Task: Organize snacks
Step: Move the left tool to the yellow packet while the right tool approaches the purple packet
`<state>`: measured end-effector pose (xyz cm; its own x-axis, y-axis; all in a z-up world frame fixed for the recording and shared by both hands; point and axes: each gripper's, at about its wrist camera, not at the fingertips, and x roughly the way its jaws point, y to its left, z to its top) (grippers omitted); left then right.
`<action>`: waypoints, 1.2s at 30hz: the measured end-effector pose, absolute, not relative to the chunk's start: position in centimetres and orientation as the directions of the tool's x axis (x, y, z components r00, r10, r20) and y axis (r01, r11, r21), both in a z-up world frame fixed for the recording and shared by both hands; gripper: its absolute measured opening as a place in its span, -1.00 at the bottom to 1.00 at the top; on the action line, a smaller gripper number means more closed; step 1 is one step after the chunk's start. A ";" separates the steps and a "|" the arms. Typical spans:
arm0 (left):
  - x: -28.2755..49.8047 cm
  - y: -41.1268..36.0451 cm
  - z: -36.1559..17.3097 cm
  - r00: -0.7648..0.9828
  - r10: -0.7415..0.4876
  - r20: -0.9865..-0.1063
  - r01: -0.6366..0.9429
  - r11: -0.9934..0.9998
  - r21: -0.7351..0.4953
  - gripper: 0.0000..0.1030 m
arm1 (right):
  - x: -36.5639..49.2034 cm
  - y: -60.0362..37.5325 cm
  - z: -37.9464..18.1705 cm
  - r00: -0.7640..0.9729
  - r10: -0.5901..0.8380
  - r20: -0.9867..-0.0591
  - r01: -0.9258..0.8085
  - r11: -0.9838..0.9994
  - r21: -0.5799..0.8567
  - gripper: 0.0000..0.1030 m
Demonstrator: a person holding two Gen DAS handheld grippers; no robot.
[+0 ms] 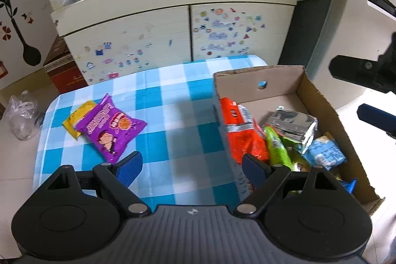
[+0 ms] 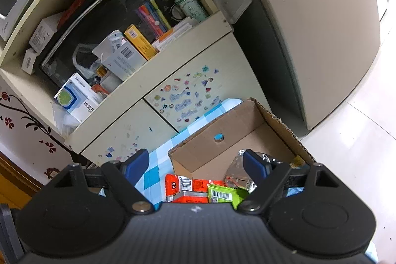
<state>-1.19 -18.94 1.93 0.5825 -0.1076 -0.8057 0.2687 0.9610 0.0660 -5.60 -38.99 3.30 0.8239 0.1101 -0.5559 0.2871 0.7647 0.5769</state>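
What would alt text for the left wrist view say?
Open blue-tipped tongs hover over a blue checked tablecloth. A purple snack bag lies on a yellow packet at left; a cardboard box of snacks sits right.

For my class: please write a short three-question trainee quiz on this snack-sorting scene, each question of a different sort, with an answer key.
1. Multiple choice: Which snack lies on the checked tablecloth, outside the cardboard box?
A. purple packet
B. orange packet
C. silver packet

2. True or false: The left gripper is clamped on a snack.

3. Short answer: What lies partly under the purple packet?

Key
1. A. The orange packet and silver packet are in the box.
2. False. Its jaws stand open with nothing between them.
3. A yellow packet.
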 end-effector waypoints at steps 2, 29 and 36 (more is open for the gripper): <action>-0.9 -18.2 1.8 0.581 -0.102 -0.808 0.260 0.963 0.066 0.76 | -5.4 -38.7 3.3 0.823 0.114 -0.556 0.280 0.771 0.573 0.62; 6.5 -0.7 0.9 0.590 0.010 -0.807 -0.031 0.999 -0.010 0.84 | -0.8 -27.6 2.8 0.785 0.251 -0.566 0.031 0.897 0.441 0.62; 8.8 2.7 -0.9 0.572 0.021 -0.820 -0.099 0.994 -0.044 0.85 | 0.4 -23.2 1.7 0.751 0.298 -0.589 -0.077 0.926 0.370 0.62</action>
